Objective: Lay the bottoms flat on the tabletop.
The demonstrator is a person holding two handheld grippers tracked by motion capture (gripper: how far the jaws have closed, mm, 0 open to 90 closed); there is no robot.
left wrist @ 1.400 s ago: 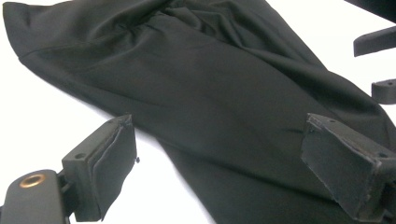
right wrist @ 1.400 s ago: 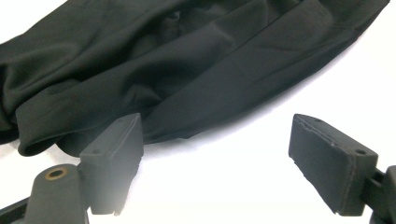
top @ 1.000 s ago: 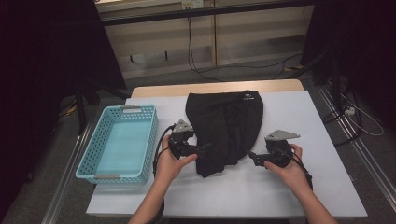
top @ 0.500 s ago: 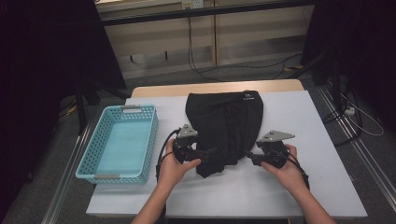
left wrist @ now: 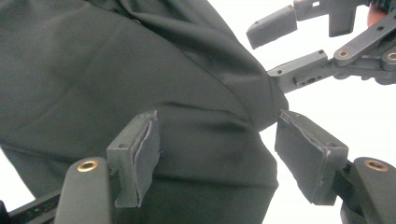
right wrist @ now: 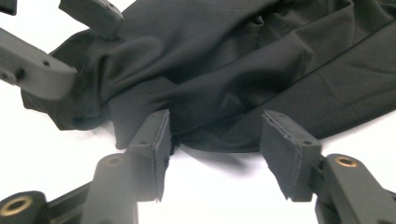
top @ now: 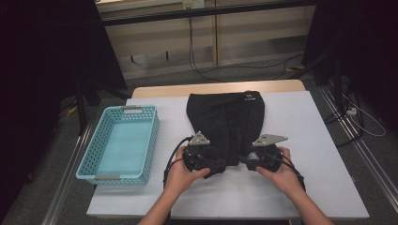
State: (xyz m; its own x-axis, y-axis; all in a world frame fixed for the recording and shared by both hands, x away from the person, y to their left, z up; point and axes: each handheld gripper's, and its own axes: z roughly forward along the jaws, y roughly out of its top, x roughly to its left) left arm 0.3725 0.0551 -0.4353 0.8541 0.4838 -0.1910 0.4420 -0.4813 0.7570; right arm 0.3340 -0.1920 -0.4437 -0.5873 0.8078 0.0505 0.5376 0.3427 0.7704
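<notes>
A black garment (top: 225,119) lies flat on the white table (top: 305,122), its narrow lower end bunched between my two grippers. My left gripper (top: 215,164) points right into that end. In the left gripper view its jaws (left wrist: 217,135) straddle a fold of the black cloth (left wrist: 116,70); they have just been closing, and the pads still stand apart. My right gripper (top: 247,162) points left at the same end. Its jaws (right wrist: 215,128) stand apart over the cloth's edge (right wrist: 224,84), having narrowed within the last second.
A light blue plastic basket (top: 89,159) with nothing in it stands at the table's left edge. Bare white tabletop lies to the right of the garment and in front of the hands. Dark stands and cables surround the table.
Both hands have moved inward to the garment's lower end, the left one further. Both pairs of jaws are narrower than before. The cloth between them has bunched up.
</notes>
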